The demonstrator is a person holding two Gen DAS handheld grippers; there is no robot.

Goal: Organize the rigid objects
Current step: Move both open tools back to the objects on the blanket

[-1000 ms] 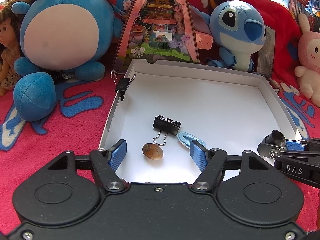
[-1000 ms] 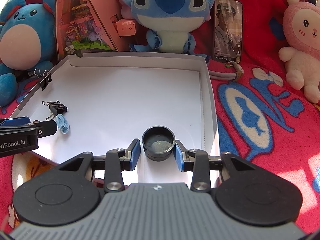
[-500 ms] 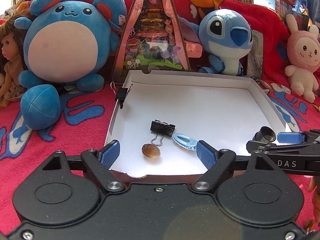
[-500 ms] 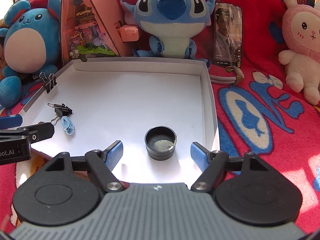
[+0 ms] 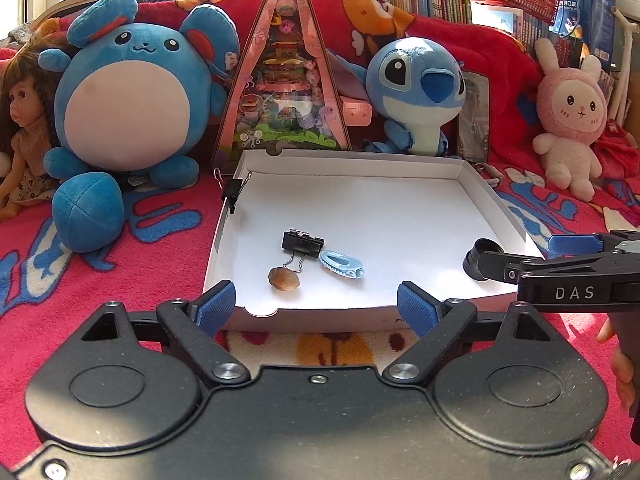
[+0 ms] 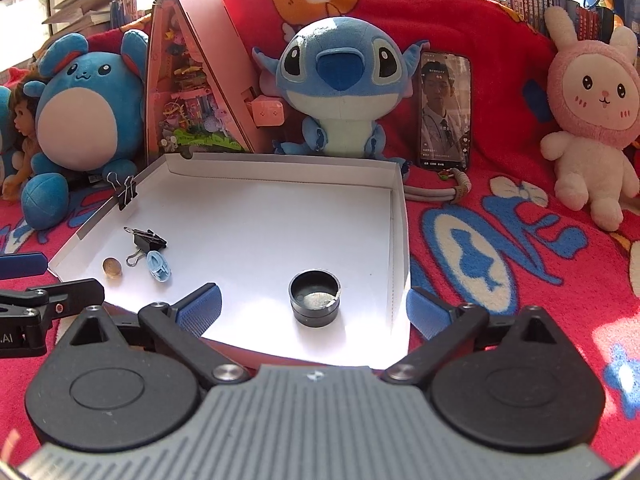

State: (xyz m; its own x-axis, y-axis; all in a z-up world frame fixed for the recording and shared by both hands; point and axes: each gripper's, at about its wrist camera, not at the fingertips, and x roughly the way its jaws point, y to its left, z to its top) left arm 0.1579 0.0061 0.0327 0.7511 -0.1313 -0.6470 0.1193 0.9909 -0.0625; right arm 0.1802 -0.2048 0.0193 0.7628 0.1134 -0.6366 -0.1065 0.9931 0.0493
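A shallow white box [image 5: 352,156] [image 6: 280,164] lies on the red blanket. Near its front left corner sit a black binder clip [image 5: 302,242] [image 6: 150,240], a brown nut [image 5: 283,280] [image 6: 112,268] and a pale blue clip [image 5: 342,266] [image 6: 159,267]. A black round cap [image 6: 315,300] [image 5: 476,258] stands free by the right wall. My left gripper [image 5: 316,310] hangs over the box's front edge, jaws opening, nothing between them. My right gripper [image 6: 314,300] is just behind the cap, jaws opening wide, pads clear of it.
A second binder clip [image 5: 232,192] grips the box's left wall. Behind the box stand a round blue plush [image 5: 128,96], a pink triangular toy box [image 5: 286,80], a blue big-eared plush [image 5: 416,92] and a phone [image 6: 444,112]. A pink rabbit [image 6: 592,112] sits far right, a doll [image 5: 24,120] far left.
The right gripper let go of the black cap, spread wide and drew back. The left gripper also widened and pulled back out of the box, rising a little.
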